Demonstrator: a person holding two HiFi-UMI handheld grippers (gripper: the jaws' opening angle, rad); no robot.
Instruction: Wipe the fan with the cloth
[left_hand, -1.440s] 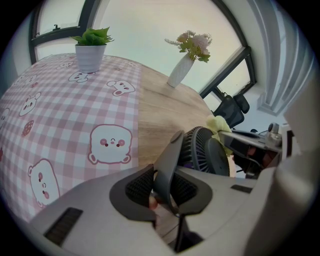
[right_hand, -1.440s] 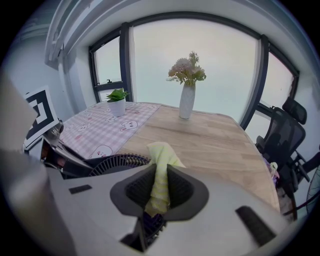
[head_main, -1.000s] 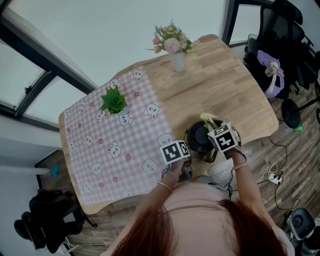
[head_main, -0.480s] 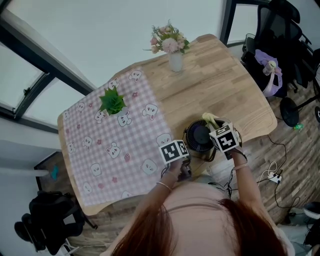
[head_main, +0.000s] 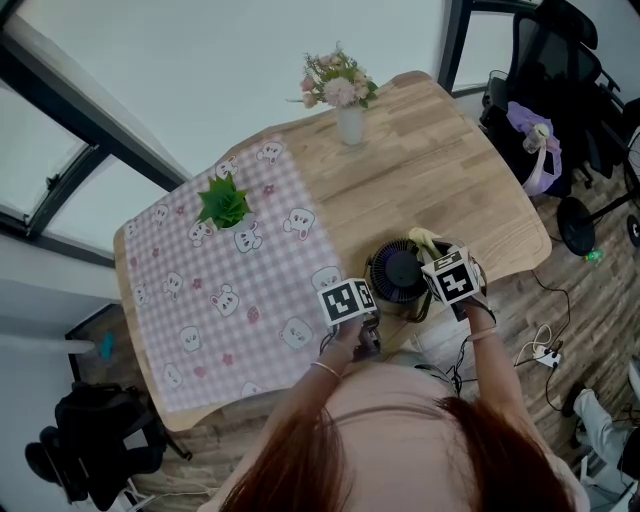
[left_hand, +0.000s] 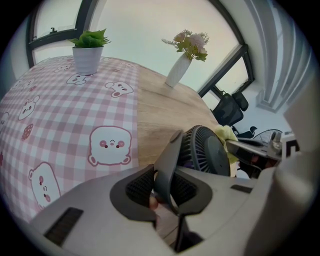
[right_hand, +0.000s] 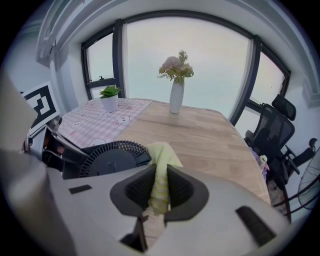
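A small black fan (head_main: 397, 272) stands on the wooden table (head_main: 440, 170) near its front edge. My left gripper (head_main: 368, 326) is at the fan's left, shut on the fan's dark stand arm (left_hand: 167, 160); the grille (left_hand: 205, 152) shows just past the jaws. My right gripper (head_main: 432, 260) is at the fan's right, shut on a yellow cloth (right_hand: 161, 167). The cloth (head_main: 421, 240) lies against the far right rim of the fan (right_hand: 112, 157). In the left gripper view the cloth (left_hand: 227, 136) peeks from behind the grille.
A pink checked tablecloth (head_main: 220, 290) covers the table's left half, with a potted plant (head_main: 226, 200) on it. A vase of flowers (head_main: 349, 118) stands at the far edge. An office chair (head_main: 570, 90) and floor cables (head_main: 545, 355) are to the right.
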